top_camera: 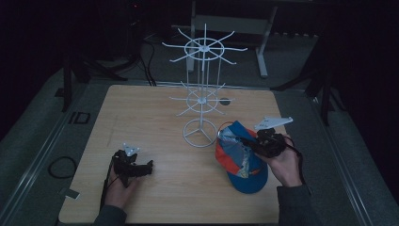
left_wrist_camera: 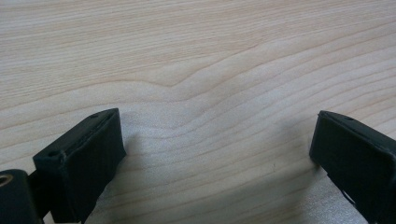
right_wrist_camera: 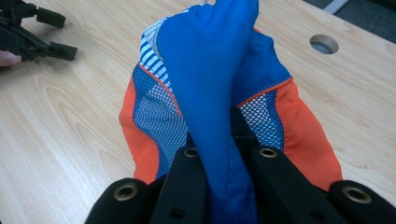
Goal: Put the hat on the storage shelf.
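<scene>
No writing can be read on the cap (top_camera: 242, 160), blue and orange with mesh panels, which lies at the near right of the pale wood surface (top_camera: 155, 113). The right gripper (top_camera: 249, 143) has its jaws pressed on a fold of the cap's blue cloth. The left gripper (top_camera: 143, 167) rests at near left, jaws spread over bare wood. Farther off stands a white wire rack (top_camera: 202, 89); beyond it, a dark room.

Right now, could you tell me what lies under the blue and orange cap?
Under the cap lies the wooden table; the right gripper pinches its blue fabric, lifting part of it. What sits beneath the crown cannot be seen, because the fabric covers it.
</scene>
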{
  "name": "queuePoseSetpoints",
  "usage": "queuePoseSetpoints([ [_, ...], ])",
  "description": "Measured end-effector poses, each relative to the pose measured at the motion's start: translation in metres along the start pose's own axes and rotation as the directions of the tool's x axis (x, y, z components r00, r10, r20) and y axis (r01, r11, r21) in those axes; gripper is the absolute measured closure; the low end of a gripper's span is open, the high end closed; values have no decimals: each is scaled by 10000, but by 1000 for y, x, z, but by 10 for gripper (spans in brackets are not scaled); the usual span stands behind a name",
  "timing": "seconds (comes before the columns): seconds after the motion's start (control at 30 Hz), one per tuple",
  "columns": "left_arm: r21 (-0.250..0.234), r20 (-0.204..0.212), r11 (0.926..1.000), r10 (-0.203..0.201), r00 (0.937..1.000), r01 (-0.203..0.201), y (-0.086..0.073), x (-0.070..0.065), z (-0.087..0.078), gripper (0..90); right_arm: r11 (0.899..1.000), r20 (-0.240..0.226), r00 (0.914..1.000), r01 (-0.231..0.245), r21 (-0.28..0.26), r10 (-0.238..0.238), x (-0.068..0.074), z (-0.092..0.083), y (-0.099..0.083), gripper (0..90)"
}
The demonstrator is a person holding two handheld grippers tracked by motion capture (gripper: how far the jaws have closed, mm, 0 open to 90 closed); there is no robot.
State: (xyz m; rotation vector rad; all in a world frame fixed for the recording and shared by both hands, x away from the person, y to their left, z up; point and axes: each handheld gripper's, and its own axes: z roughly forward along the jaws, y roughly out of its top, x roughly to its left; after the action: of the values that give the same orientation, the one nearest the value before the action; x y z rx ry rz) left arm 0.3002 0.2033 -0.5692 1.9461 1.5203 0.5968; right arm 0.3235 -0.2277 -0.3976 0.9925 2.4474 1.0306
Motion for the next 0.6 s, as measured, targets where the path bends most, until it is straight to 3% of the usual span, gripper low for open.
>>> queuePoseSetpoints([
  [0.6,-27,-7,10000,-17,10000,17,0,0,0,34,9968,302,9995,72,-791,-48,1,-26,4,884],
])
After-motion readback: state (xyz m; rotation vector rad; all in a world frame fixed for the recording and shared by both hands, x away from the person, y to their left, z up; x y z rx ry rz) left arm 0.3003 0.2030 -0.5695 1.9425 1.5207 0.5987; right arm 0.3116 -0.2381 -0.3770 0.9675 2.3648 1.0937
